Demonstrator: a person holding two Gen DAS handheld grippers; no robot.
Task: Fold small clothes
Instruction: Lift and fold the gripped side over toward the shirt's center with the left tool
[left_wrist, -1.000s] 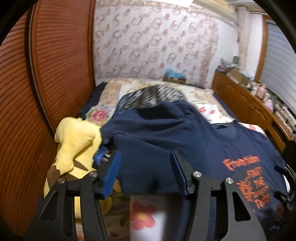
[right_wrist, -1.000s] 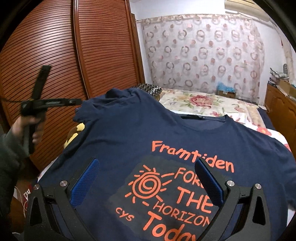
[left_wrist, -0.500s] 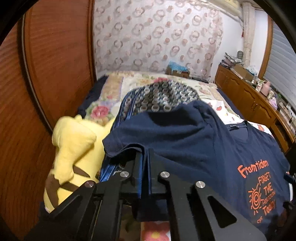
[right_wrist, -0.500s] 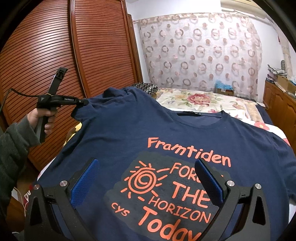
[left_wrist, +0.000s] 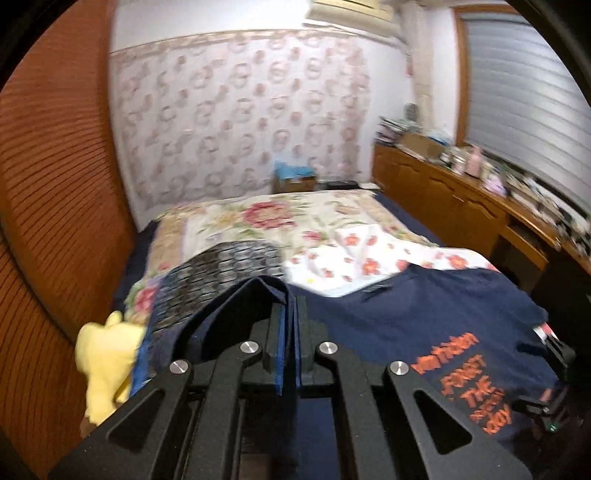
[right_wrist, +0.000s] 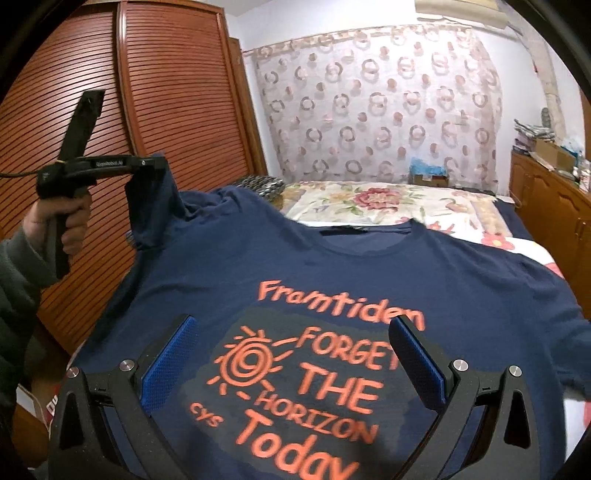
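A navy T-shirt (right_wrist: 332, 266) with orange print lies face up on the bed, collar pointing away. My left gripper (left_wrist: 288, 314) is shut on the shirt's left sleeve (left_wrist: 236, 306) and holds it lifted above the bed; in the right wrist view that gripper (right_wrist: 147, 164) shows at the left with the sleeve (right_wrist: 155, 206) hanging from it. My right gripper (right_wrist: 291, 332) is open, its blue pads (right_wrist: 170, 358) spread over the printed chest, holding nothing.
A floral bedspread (left_wrist: 295, 221) covers the bed. A yellow plush toy (left_wrist: 107, 354) and a patterned cushion (left_wrist: 221, 266) lie at the left. A wooden wardrobe (right_wrist: 177, 92) stands left, a cluttered wooden dresser (left_wrist: 461, 199) right.
My left gripper closed on the shirt's left sleeve and lifted it up off the bed. My right gripper stayed open over the print.
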